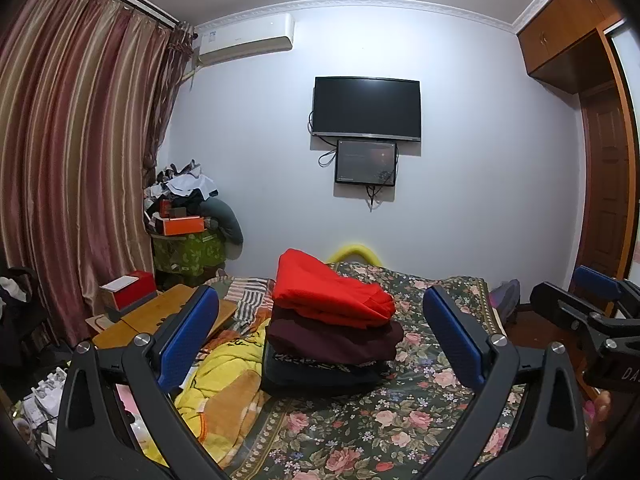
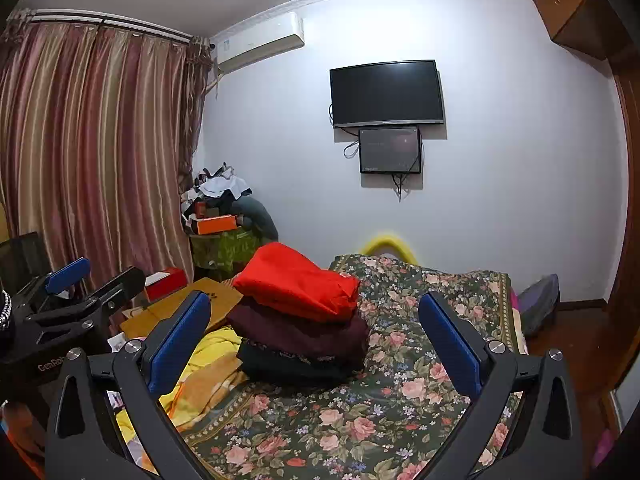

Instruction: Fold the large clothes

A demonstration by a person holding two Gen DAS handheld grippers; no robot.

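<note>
A stack of folded clothes (image 1: 332, 332) sits on the bed (image 1: 404, 420), toward the left edge of its floral cover and nearer the far end than the near one. A red garment (image 1: 328, 294) lies on top, a dark maroon one (image 1: 336, 340) under it and a dark, nearly black one (image 1: 316, 374) at the bottom, touching the cover. The red piece tilts, its left side raised.

Just left of the stack, a crumpled yellow blanket (image 1: 224, 380) spills over the bed's left edge, with a striped cloth (image 1: 252, 300) behind it.

The left gripper (image 1: 320, 336) hangs over the near part of the bed, its blue-padded fingers (image 1: 188, 336) spread wide with nothing between them; the stack shows in the gap but is well beyond the tips. The right gripper (image 2: 316, 336) is held the same way beside it, spread wide and empty, its fingers (image 2: 452, 344) framing the cover and the stack ahead.

Past the bed's left edge stand a wooden table (image 1: 160, 312) bearing a red box (image 1: 130, 290), and a cluttered pile topped by an orange box (image 1: 184, 225) in the corner by striped curtains (image 1: 76, 152). On the far wall hang a dark television (image 1: 366, 109), a smaller screen (image 1: 366, 162) just below it and an air conditioner (image 1: 246, 38) near the ceiling.
</note>
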